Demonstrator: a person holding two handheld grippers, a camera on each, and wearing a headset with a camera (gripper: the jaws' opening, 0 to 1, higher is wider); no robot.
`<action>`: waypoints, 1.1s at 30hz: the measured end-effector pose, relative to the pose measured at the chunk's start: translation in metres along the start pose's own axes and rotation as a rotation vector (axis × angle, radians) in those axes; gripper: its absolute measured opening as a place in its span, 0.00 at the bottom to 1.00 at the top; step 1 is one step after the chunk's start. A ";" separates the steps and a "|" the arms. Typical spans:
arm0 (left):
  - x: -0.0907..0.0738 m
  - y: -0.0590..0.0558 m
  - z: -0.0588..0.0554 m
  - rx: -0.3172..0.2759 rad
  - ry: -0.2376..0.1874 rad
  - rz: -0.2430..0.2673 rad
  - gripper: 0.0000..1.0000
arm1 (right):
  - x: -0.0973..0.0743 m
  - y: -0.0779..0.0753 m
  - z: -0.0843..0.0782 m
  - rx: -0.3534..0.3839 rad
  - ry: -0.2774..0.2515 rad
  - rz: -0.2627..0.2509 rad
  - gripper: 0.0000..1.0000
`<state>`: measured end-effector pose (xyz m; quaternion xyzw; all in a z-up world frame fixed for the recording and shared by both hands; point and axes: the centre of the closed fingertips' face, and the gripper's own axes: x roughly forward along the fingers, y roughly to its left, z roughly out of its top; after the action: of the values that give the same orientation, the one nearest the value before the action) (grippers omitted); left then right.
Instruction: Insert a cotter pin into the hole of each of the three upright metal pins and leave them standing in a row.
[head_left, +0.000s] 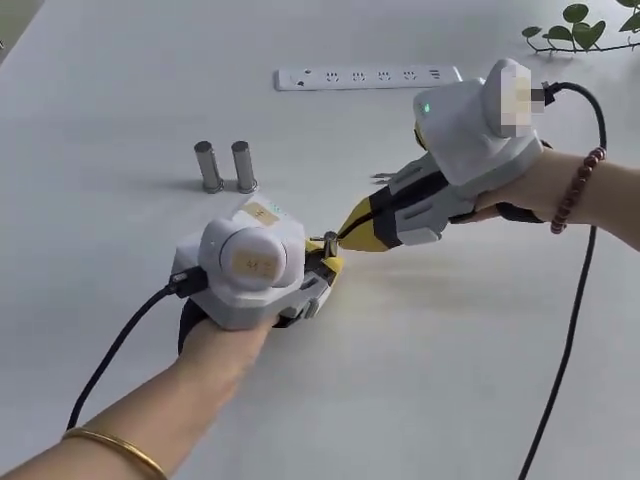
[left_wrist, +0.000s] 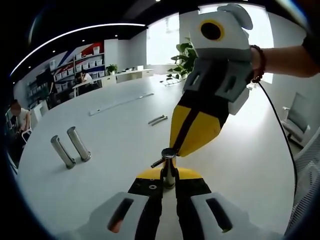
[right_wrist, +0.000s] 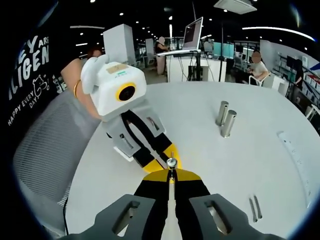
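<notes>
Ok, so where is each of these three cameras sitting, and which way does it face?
Head view: on the headset, looking forward and down at the table; both forearms, left gripper and right gripper show.
Left gripper view: on the left gripper, looking along its jaws, which clamp a metal pin, toward the right gripper and forearm.
Right gripper view: on the right gripper, which pinches a cotter pin, facing back at the left gripper and forearm.
Shared: all three see the two standing pins.

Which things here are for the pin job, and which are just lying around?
Job: left hand-held gripper, held metal pin, right hand-held gripper, cotter pin, two standing metal pins, spare cotter pins.
Lying about: power strip, plant.
</notes>
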<state>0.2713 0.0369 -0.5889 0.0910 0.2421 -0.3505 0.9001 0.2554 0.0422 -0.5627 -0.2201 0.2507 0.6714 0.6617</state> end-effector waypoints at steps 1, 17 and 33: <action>0.000 0.000 0.000 -0.001 0.000 0.001 0.06 | 0.000 0.001 0.000 0.004 0.000 -0.002 0.00; 0.000 0.001 0.000 -0.017 -0.002 0.014 0.06 | -0.007 0.003 0.002 0.049 -0.013 -0.025 0.04; 0.001 0.001 0.000 -0.027 -0.007 0.018 0.07 | -0.009 0.000 0.000 0.092 -0.034 -0.055 0.00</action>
<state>0.2727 0.0372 -0.5896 0.0798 0.2429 -0.3392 0.9053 0.2552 0.0350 -0.5566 -0.1849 0.2640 0.6445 0.6934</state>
